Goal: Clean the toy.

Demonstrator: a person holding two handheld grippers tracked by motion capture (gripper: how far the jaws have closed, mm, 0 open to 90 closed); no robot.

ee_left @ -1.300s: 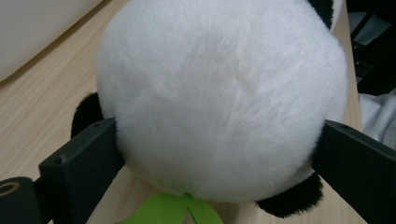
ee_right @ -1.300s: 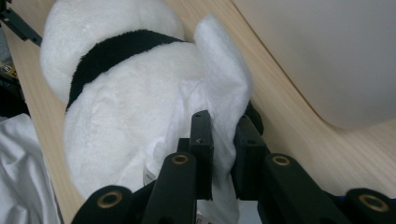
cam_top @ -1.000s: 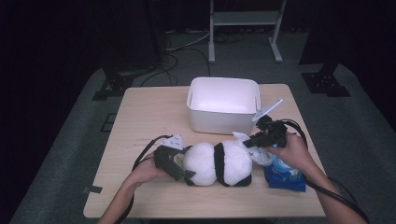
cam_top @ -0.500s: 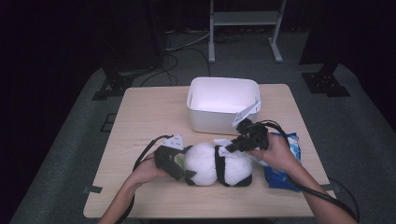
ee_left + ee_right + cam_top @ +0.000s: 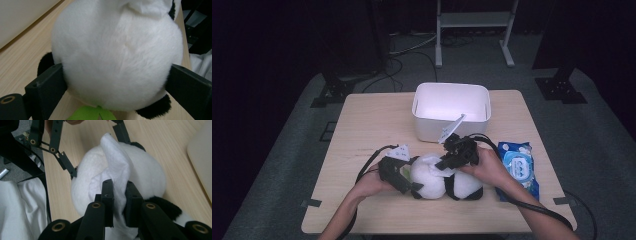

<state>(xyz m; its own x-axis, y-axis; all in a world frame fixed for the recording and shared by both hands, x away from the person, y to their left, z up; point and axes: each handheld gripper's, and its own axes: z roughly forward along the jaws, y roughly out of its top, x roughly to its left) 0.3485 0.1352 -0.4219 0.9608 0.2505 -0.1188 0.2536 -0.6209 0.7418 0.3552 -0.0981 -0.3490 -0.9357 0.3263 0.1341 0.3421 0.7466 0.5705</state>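
A: What carries it all?

B: A pale wooden table (image 5: 362, 135) on a grey floor mat, dark room around it. A white metal stand rises beyond the far edge.

A: And the biggest thing on it?

B: A white bin (image 5: 451, 110), open at the top, just inside the middle of the far edge. Nothing can be made out inside it.

A: Then the toy?

B: A plush panda (image 5: 447, 181) lies on its side near the middle of the near edge — round white head toward the left, black and white body toward the right. In the left gripper view its head (image 5: 117, 57) bulges between the jaws, with a black ear at each lower side and a scrap of green under it.

A: What's to its right?

B: A blue pack of wipes (image 5: 518, 166), flat near the right edge, just beside the person's right hand (image 5: 489, 167).

A: The tools, then.

B: The left gripper (image 5: 398, 175) comes in from the left with its jaws spread wide, one on each side of the head and pressing into the fur. The right gripper (image 5: 451, 159) sits over the top of the panda; its jaws are pinched on a white wipe (image 5: 117, 172).

A: Where does that wipe lie?

B: Draped over the crown of the head — one fold stands up in a peak, the lower end is caught between the jaws.
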